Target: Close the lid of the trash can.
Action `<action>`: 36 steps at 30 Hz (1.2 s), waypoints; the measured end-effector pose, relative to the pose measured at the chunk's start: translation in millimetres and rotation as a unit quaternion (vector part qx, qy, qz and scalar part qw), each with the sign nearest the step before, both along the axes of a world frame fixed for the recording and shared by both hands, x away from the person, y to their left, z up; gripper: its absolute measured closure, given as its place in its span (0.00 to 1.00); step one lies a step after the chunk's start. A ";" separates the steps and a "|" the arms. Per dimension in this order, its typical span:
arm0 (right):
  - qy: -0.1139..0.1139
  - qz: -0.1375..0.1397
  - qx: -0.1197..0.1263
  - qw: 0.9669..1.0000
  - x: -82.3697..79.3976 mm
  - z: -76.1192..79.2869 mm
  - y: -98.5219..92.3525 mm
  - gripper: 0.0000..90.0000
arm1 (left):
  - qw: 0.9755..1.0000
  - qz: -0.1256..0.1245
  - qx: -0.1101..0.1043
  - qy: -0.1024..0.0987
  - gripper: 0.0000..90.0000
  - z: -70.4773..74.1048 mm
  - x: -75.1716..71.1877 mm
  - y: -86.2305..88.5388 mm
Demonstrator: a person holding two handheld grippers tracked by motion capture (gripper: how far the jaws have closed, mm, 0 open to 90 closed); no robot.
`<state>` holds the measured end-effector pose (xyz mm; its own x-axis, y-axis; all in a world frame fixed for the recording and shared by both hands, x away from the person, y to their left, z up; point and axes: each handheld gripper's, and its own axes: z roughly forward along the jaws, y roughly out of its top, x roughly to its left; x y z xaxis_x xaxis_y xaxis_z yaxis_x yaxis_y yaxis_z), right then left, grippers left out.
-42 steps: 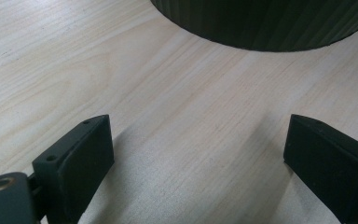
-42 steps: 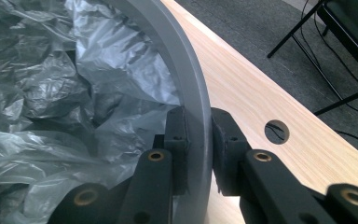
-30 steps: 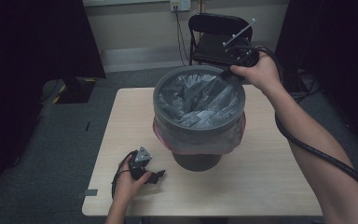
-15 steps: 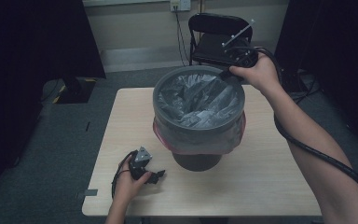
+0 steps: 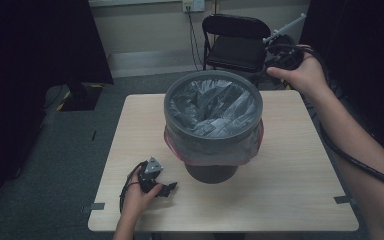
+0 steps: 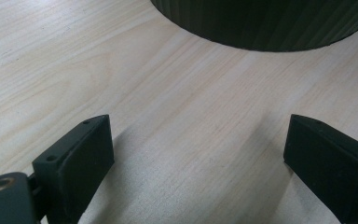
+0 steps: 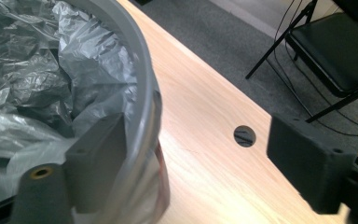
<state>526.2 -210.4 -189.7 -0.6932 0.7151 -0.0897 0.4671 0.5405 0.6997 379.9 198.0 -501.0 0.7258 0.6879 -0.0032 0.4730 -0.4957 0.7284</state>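
The grey bin (image 5: pixel 212 125) stands at the middle of the tabletop (image 5: pixel 290 200), its grey liner bag (image 5: pixel 212 107) draped inside and folded over the rim, with a band of reddish plastic (image 5: pixel 215 150) showing below the rim on the outside. What has changed sits at the far right of that rim: a second ago the right hand-held gripper (image 5: pixel 280 52) was down on the rim edge with its jaws nearly closed, seemingly pinching the liner there; its jaws have just been opening, and it has come up and away toward the back right corner of the tabletop, near the black folding chair (image 5: pixel 235 42). In the right gripper view the two jaws stand wide apart, one over the inside of the rim (image 7: pixel 142 88) and the other out over bare wood beside a round cable hole (image 7: pixel 244 135), and neither pad presses on the liner (image 7: pixel 37 84), so nothing is held. That reads as the end of one tuck or tug on the bag: that stretch of liner now lies over the rim on its own, and the right hand is free to move to another part of the edge or to withdraw. The left hand-held gripper (image 5: pixel 167 189) has not stirred; it rests on the tabletop near the front left of the bin's dark base (image 6: pixel 265 23), jaws spread wide with only wood between them, so it plays no part in the work for now.
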 end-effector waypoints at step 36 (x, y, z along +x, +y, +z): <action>0.041 -0.023 0.010 0.999 -26.1 -164.9 -79.9 0.17 | 1.000 0.000 0.001 0.000 0.08 -0.2 0.1 0.0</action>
<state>500.1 -290.4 -354.6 -0.6643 0.7472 -0.0189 0.5471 0.5033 0.6688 380.0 198.0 -501.2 0.7259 0.6878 -0.0013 0.4730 -0.4977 0.7270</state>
